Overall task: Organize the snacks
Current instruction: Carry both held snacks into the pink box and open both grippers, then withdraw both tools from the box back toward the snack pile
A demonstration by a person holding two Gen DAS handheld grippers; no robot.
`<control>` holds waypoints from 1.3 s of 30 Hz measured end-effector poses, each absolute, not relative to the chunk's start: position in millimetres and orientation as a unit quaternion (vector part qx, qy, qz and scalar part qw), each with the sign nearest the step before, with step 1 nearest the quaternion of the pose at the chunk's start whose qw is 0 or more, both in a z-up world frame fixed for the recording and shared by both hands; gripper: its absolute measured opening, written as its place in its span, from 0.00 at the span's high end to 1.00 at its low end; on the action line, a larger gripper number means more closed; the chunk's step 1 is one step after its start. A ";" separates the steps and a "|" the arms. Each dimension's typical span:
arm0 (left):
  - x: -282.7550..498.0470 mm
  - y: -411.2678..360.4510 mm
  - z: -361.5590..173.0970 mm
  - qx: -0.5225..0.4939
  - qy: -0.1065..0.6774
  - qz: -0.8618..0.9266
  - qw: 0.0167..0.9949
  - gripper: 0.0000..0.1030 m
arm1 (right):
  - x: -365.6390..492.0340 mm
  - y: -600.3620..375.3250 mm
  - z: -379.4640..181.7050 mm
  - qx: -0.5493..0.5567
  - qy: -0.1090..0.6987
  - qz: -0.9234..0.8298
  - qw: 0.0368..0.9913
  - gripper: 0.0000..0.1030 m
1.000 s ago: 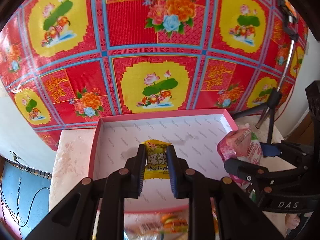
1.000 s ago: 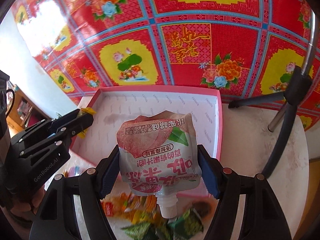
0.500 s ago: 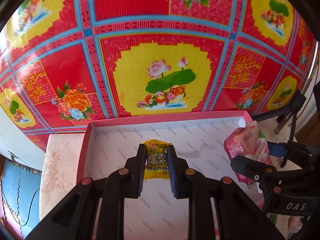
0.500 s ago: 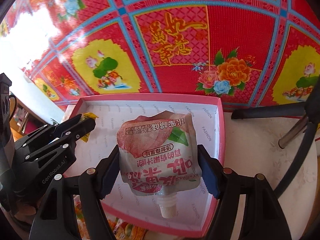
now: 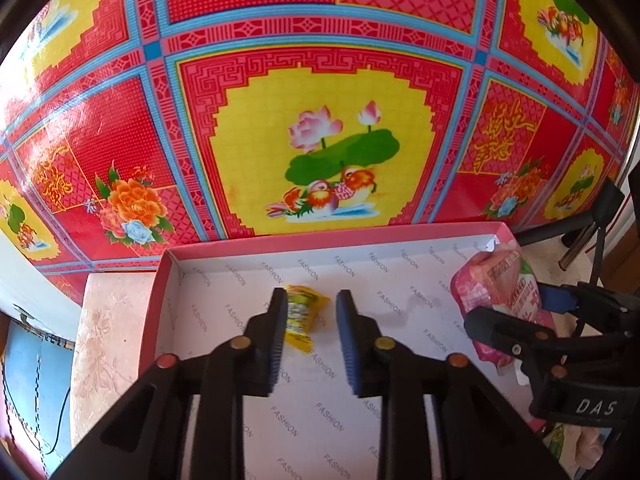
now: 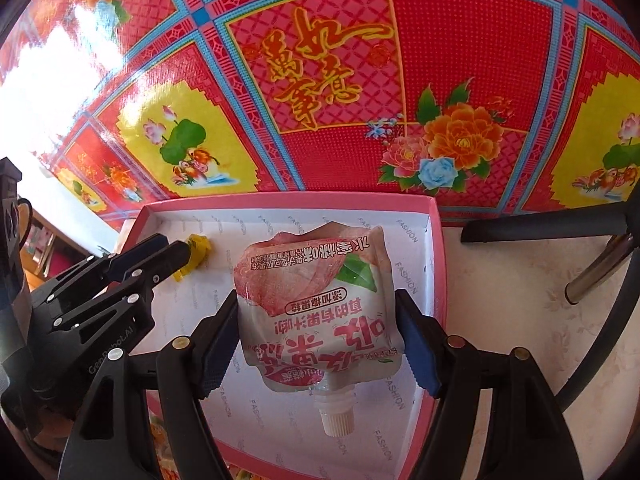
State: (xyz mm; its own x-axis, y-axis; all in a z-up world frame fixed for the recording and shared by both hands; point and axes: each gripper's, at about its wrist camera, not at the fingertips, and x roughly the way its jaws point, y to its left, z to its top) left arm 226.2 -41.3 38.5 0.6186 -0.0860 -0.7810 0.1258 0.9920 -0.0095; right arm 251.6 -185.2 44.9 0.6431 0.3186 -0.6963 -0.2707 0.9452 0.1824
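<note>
A small yellow snack packet (image 5: 304,312) (image 6: 198,246) lies in the far left part of the pink box (image 5: 320,240) (image 6: 288,200), which has a white lining. My left gripper (image 5: 312,300) (image 6: 178,252) straddles the packet and its jaws are opening. The packet leans on the left pad and the right pad stands clear of it. My right gripper (image 6: 316,304) (image 5: 508,304) is shut on a pink peach-juice pouch (image 6: 316,292) (image 5: 496,280). It holds the pouch spout-down above the right half of the box.
The box sits on a beige patterned tabletop (image 6: 520,320). Black and metal tripod legs (image 6: 540,220) (image 5: 592,216) stand just right of it. A red and yellow flowered sheet (image 5: 320,120) rises behind. Loose snacks (image 6: 160,440) lie in front of the box.
The left jaws have parted from the yellow packet, which now rests in the box. Both grippers moved forward and lower over the box; the pouch is still held.
</note>
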 end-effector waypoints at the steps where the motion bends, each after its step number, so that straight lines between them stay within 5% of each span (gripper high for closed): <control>1: 225.8 -40.3 40.1 0.022 0.432 -0.059 0.900 0.71 | 251.8 -184.8 44.9 0.033 0.389 0.162 0.906 0.28; 7: 220.5 -38.3 47.9 0.024 0.427 -0.059 0.902 0.69 | 244.9 -193.4 51.1 0.035 0.376 0.161 0.912 0.15; 39: 117.6 -28.7 119.3 -0.011 0.435 -0.055 0.899 0.67 | 152.2 -206.6 68.9 0.035 0.353 0.172 0.919 0.15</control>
State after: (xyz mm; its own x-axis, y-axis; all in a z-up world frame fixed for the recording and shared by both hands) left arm 117.6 -28.7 119.3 0.6157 -0.1089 -0.7804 0.0896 0.9937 -0.0679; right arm 152.2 -206.6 68.9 0.6922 0.3401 -0.6365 -0.2912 0.9386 0.1849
